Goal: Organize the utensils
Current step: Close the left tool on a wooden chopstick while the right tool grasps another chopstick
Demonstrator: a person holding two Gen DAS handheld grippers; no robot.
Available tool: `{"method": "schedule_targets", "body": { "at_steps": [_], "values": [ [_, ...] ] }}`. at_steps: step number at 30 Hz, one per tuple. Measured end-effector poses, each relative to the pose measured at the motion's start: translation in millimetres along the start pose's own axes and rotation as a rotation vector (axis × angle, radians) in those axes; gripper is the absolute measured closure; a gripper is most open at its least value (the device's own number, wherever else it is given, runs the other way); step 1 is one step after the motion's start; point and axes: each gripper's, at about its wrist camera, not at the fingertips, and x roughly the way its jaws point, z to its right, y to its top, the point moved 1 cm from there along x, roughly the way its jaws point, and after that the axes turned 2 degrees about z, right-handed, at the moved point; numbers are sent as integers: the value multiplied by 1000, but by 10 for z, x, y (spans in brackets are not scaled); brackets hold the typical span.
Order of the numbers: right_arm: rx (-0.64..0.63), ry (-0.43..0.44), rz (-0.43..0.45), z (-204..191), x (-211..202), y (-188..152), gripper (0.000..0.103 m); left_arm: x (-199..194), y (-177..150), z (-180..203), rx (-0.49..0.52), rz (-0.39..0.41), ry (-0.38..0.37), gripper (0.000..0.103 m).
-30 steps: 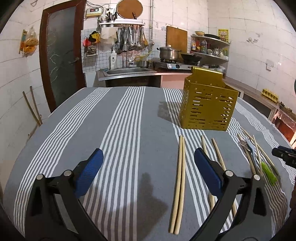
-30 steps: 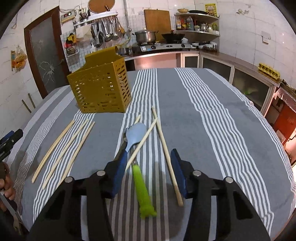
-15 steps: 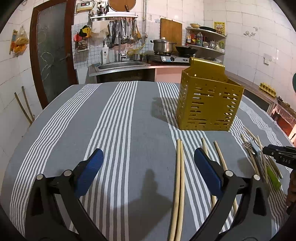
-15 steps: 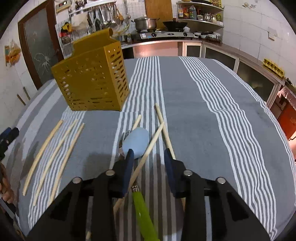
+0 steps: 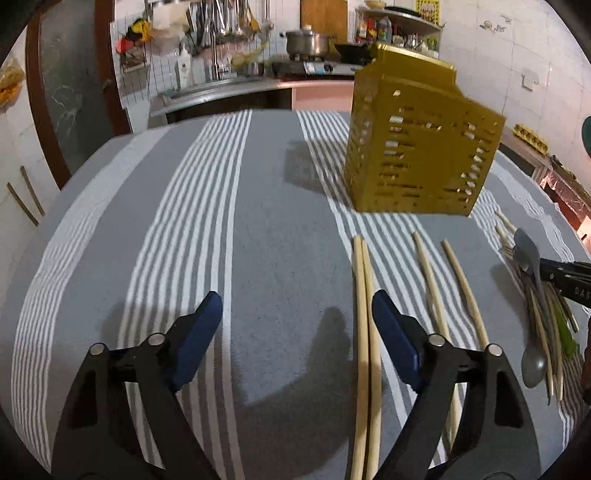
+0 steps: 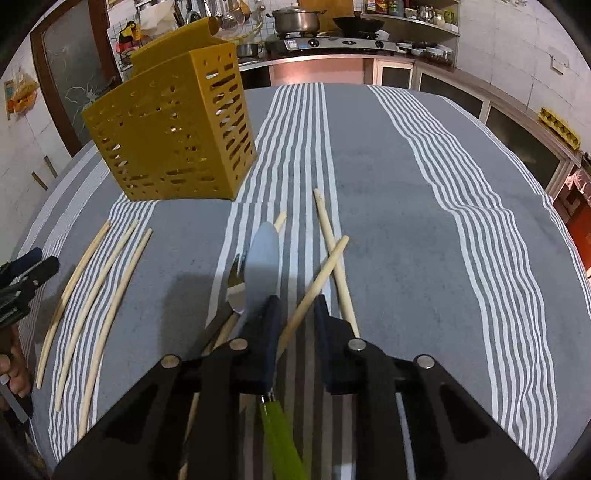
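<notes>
A yellow perforated utensil holder (image 5: 421, 147) (image 6: 173, 136) stands on the striped cloth. Several wooden chopsticks (image 5: 364, 332) (image 6: 96, 288) lie in front of it. My left gripper (image 5: 295, 332) is open and empty above the cloth, just left of a chopstick pair. My right gripper (image 6: 295, 332) is low over a pile with a grey-bladed spatula (image 6: 264, 269) with a green handle (image 6: 280, 439), a fork (image 6: 233, 275) and crossed chopsticks (image 6: 325, 273). Its jaws are narrowly apart with one chopstick running between them. It also shows in the left wrist view (image 5: 565, 277).
A metal spoon (image 5: 533, 365) lies in the pile at the right. The table's right edge (image 6: 569, 258) drops toward cabinets. A kitchen counter with stove and pots (image 6: 295, 18) runs behind the table.
My right gripper has dropped down onto the utensil pile and its jaws have narrowed. My left gripper has moved lower and forward and its jaws have closed in somewhat.
</notes>
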Motion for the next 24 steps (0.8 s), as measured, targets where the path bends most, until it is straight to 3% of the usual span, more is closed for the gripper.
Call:
{"method": "schedule_targets", "body": {
  "at_steps": [8, 10, 18, 24],
  "values": [
    [-19, 17, -4, -10, 1, 36, 90, 82, 41, 61, 29, -31, -24, 35],
    [-21, 19, -3, -15, 4, 36, 90, 130, 28, 102, 52, -52, -30, 44],
    [-65, 38, -16, -82, 23, 38, 91, 235, 12, 174, 88, -94, -52, 45],
    [-61, 52, -45, -26, 101, 77, 94, 376, 88, 223, 104, -121, -24, 46]
  ]
}}
